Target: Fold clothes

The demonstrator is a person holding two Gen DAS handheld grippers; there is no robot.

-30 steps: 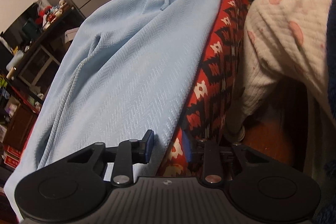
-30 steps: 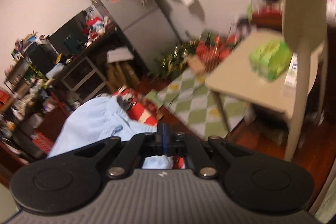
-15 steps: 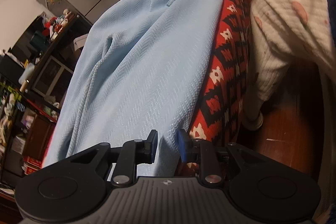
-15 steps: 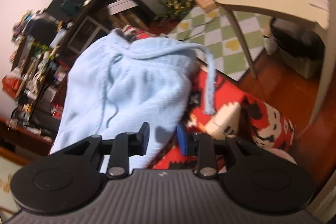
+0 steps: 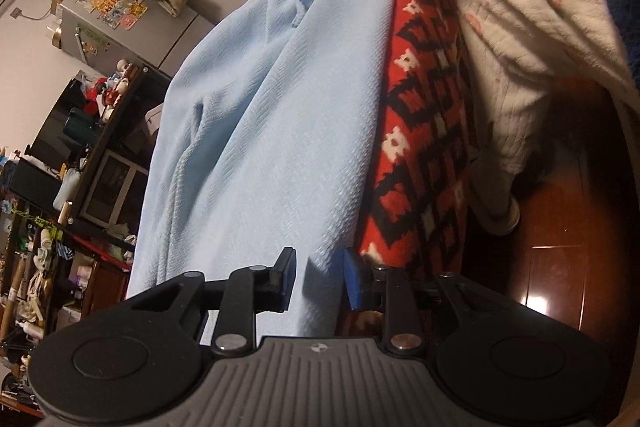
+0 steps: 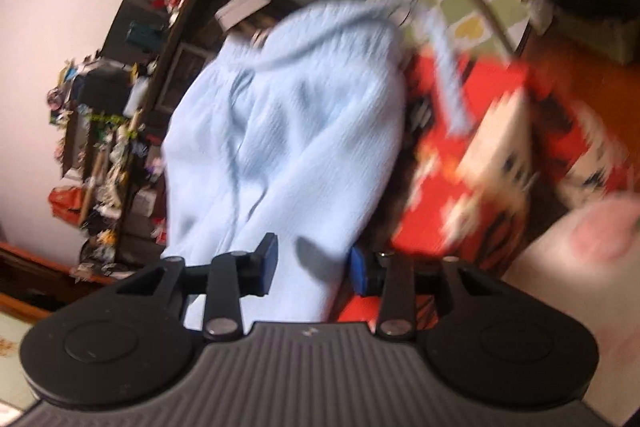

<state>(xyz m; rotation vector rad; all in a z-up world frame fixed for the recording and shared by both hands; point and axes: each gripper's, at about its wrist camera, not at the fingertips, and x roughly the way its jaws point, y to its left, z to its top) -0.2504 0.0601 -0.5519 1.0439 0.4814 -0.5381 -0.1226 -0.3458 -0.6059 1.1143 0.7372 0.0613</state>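
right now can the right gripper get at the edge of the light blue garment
Probably yes. The right gripper, whose jaws have just been opening, already has the edge of the light blue garment between its pads, not yet pinched, on the red patterned blanket. Nothing blocks it.

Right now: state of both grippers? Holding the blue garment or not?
Left gripper: open, light blue garment edge between the jaws, not pinched.
Right gripper: open, jaws just been opening, cloth between them, not gripped.
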